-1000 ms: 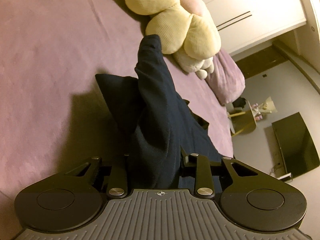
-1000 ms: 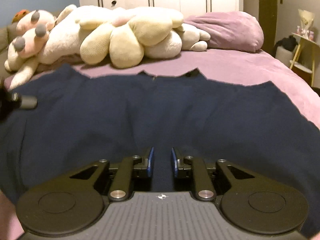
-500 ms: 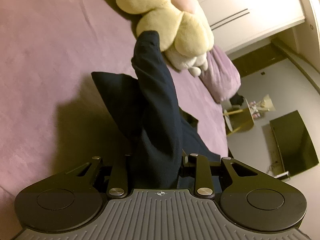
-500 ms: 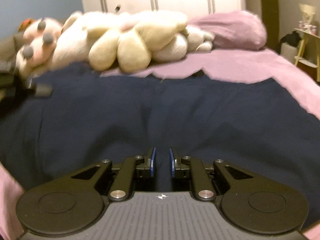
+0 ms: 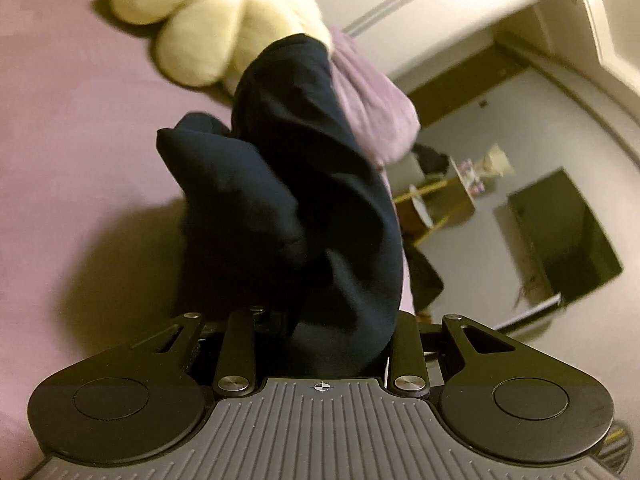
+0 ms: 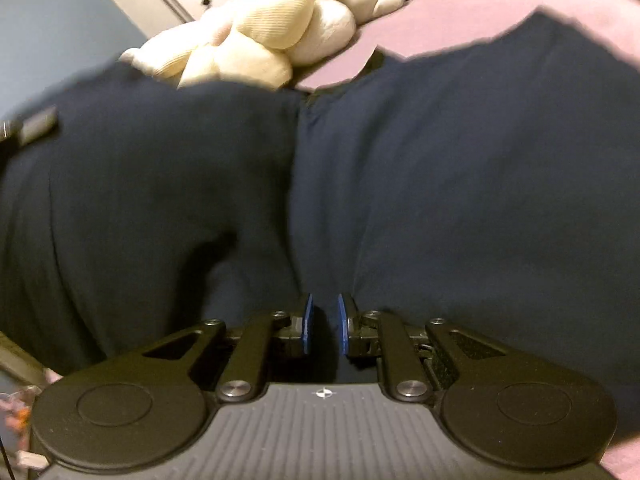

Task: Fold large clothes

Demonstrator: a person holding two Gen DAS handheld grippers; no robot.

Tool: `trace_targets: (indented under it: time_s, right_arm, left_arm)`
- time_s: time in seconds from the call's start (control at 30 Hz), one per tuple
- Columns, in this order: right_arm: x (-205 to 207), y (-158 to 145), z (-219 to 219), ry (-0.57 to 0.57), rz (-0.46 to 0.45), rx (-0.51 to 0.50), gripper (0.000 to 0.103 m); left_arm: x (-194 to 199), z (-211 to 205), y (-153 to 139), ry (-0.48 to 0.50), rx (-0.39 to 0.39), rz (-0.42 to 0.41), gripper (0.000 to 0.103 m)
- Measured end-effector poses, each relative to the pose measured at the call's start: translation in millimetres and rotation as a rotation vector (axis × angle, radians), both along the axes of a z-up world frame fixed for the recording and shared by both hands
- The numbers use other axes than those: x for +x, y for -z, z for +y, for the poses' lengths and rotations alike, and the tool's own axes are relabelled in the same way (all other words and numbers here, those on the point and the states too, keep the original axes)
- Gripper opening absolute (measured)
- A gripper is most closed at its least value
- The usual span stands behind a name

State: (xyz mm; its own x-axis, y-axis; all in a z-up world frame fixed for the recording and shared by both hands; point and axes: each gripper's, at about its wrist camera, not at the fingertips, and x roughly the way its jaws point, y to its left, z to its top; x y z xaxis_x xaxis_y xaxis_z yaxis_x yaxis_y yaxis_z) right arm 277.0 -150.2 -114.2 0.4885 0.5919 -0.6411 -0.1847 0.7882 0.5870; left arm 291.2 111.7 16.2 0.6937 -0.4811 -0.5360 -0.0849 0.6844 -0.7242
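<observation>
A bed (image 5: 80,128) under a mauve sheet, cream plush toys (image 5: 208,36) and a mauve pillow (image 5: 372,96) at its head; white wardrobe doors (image 5: 400,4) behind; a dark screen (image 5: 568,236) on the grey wall.

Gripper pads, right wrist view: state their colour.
Blue. The pads show best in the right wrist view, set against the dark navy garment.
</observation>
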Motion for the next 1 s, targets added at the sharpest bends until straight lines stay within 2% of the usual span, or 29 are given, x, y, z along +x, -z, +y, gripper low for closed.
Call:
trace_targets:
  time_s: [0.13,0.23,0.3,0.37,0.4,0.47,0.53,0.6,0.67,0.73,0.8,0.9,1.0]
  right_arm:
    - [8,0,-26,0.02,0.072,0.135,0.012]
    - [-5,-11,-66,0.116,0.051,0.202,0.018]
    - [-19,-18,-98,0.203,0.021,0.183,0.025]
    - [-31,-20,-128,0.272,0.001,0.147,0.026]
    - [-36,-17,-142,0.294,0.002,0.161,0.026]
    - [-45,-7,-165,0.336,0.027,0.192,0.026]
    - [-54,2,-180,0.361,0.042,0.216,0.023]
    - [-60,7,-187,0.375,0.05,0.235,0.023]
    - [-55,4,-181,0.377,0.045,0.225,0.023]
    - [-49,-5,-181,0.385,0.028,0.207,0.025]
    - [-50,-17,-174,0.398,0.009,0.164,0.026]
    - [-51,-39,-172,0.438,-0.052,0.108,0.028]
    - [-55,-75,-167,0.479,-0.18,-0.005,0.029]
  left_arm:
    - [18,-60,-10,0.069,0.071,-0.018,0.032]
    - [35,-107,-1,0.133,0.118,-0.006,0.032]
    - [45,-138,16,0.19,0.15,0.009,0.033]
    - [52,-163,40,0.226,0.17,0.038,0.037]
    - [57,-174,54,0.25,0.189,0.049,0.041]
    - [60,-187,79,0.27,0.207,0.059,0.044]
    - [58,-187,91,0.264,0.175,0.039,0.049]
    - [53,-178,86,0.275,0.111,0.013,0.064]
    - [47,-168,72,0.305,0.037,-0.009,0.075]
    - [39,-157,54,0.335,-0.023,-0.03,0.074]
    - [21,-140,33,0.345,-0.061,-0.093,0.075]
    - [-4,-102,7,0.269,-0.018,-0.219,0.083]
    - [-12,-58,6,0.083,0.097,-0.247,0.083]
